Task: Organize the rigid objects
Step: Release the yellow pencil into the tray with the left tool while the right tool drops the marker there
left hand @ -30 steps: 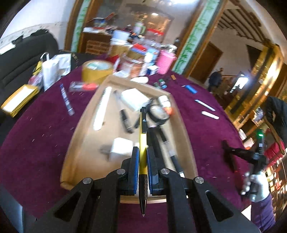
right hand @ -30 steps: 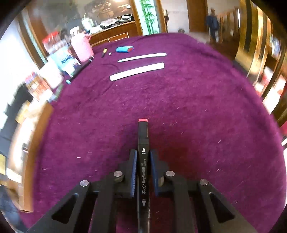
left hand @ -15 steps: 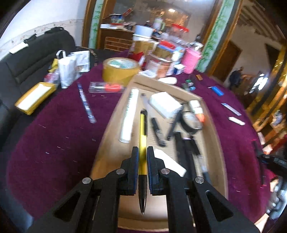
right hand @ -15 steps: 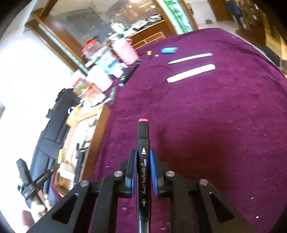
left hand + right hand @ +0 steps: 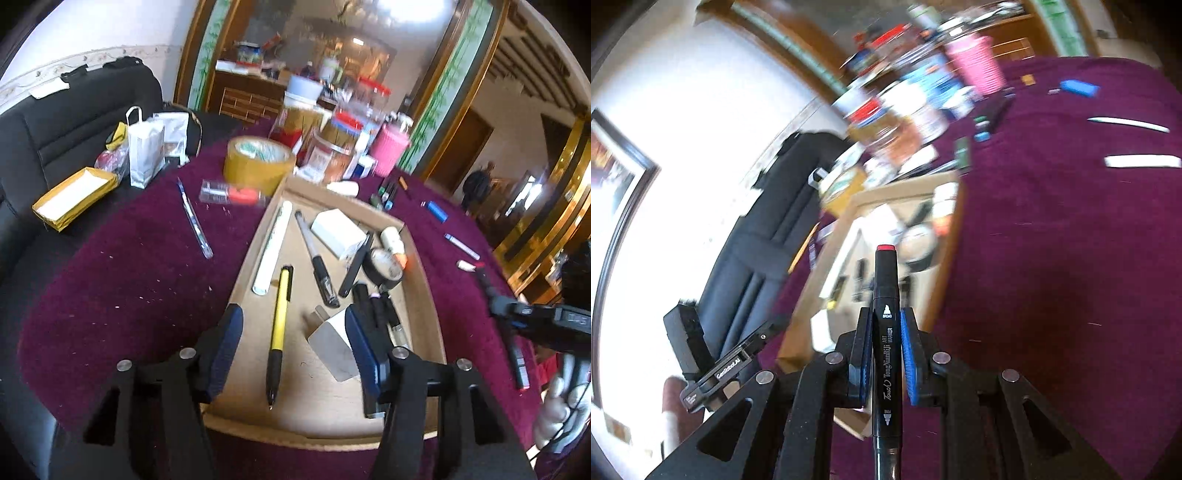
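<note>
A yellow and black pen lies free in the shallow cardboard tray, between the blue pads of my left gripper. The jaws are opening and neither pad touches the pen. The tray also holds a white tube, black pens, a white box and a tape roll. My right gripper is shut on a black art marker with a red cap, held above the purple cloth and pointing toward the tray. The right gripper shows at the right edge of the left wrist view.
Left of the tray lie a clear pen, a brown tape roll and a yellow box. Jars and a pink cup crowd the table's far side. White sticks and a blue item lie on the cloth.
My left gripper let go of the yellow pen, which now lies in the tray. My right gripper swung left with the marker, from open cloth toward the tray.
</note>
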A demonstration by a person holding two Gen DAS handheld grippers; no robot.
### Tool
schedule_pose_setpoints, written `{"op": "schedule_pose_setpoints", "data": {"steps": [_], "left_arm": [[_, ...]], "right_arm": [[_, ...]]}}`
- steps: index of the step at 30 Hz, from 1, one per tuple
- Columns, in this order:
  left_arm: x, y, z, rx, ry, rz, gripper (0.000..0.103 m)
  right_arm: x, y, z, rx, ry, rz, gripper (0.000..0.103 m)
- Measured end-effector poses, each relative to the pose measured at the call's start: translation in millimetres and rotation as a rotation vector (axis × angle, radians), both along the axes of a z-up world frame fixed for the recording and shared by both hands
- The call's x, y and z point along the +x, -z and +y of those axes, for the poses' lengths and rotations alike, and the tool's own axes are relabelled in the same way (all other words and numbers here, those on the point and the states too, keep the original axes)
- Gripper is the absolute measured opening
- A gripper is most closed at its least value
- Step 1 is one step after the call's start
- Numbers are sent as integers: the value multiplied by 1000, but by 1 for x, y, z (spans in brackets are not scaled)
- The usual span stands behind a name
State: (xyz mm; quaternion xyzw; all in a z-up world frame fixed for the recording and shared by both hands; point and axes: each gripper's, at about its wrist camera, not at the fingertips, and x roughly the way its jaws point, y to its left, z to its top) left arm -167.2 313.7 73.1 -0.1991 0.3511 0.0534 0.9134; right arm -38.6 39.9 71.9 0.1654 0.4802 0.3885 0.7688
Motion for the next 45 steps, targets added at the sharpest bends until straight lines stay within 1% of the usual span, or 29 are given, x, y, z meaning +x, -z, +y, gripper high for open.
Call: {"op": "schedule_pose_setpoints", "data": {"steps": [3,6,10,15,18,21,24,27,29,30,31,32,34,35,37,38,40,41,43,45], "left_arm": [[-8,-1,4,-15,2,-18,62],[-14,2,13,-46,-2,-23,62],[-20,9,24,-88,-7,-18,62],[-24,13,32,-111,-5,-16,62],[-27,14,35,-120,-3,-14,63],[-29,15,36,-127,-6,-14,64],[-30,16,35,-125,-10,-14,70],[-30,17,32,-127,-8,-11,74],[-29,16,30,-128,-9,-7,76],[-29,16,29,-128,-9,-8,76],[-29,15,27,-125,-8,-8,77],[-28,14,25,-120,-7,-7,77],[-27,14,21,-116,-4,-6,77],[-26,13,18,-112,-2,-7,77],[-25,12,14,-101,0,-9,77],[-25,11,11,-93,2,-10,78],[-24,9,5,-82,4,-16,78],[-24,6,1,-74,4,-22,78],[-23,3,-5,-62,7,-33,78],[-23,-3,-15,-41,12,-51,78]], "right_arm": [[1,3,41,-21,-70,1,16],[5,9,79,-60,-121,1,17],[20,22,122,-112,-156,26,17],[37,38,166,-196,-178,34,17],[45,47,183,-224,-170,35,17],[52,54,190,-234,-158,43,17],[53,57,197,-269,-151,8,18],[53,57,197,-257,-141,3,18],[50,53,193,-255,-131,-9,22],[48,48,190,-257,-129,-26,27],[45,43,187,-260,-128,-51,33],[41,35,183,-268,-124,-90,37],[32,23,177,-278,-112,-151,50],[28,16,171,-279,-104,-182,54],[15,2,157,-296,-75,-256,66],[9,-4,150,-308,-57,-298,69],[-6,-16,135,-345,7,-397,81],[-12,-21,127,-359,39,-439,84],[-27,-28,108,-387,115,-519,94],[-35,-33,91,-416,172,-573,95]]}}
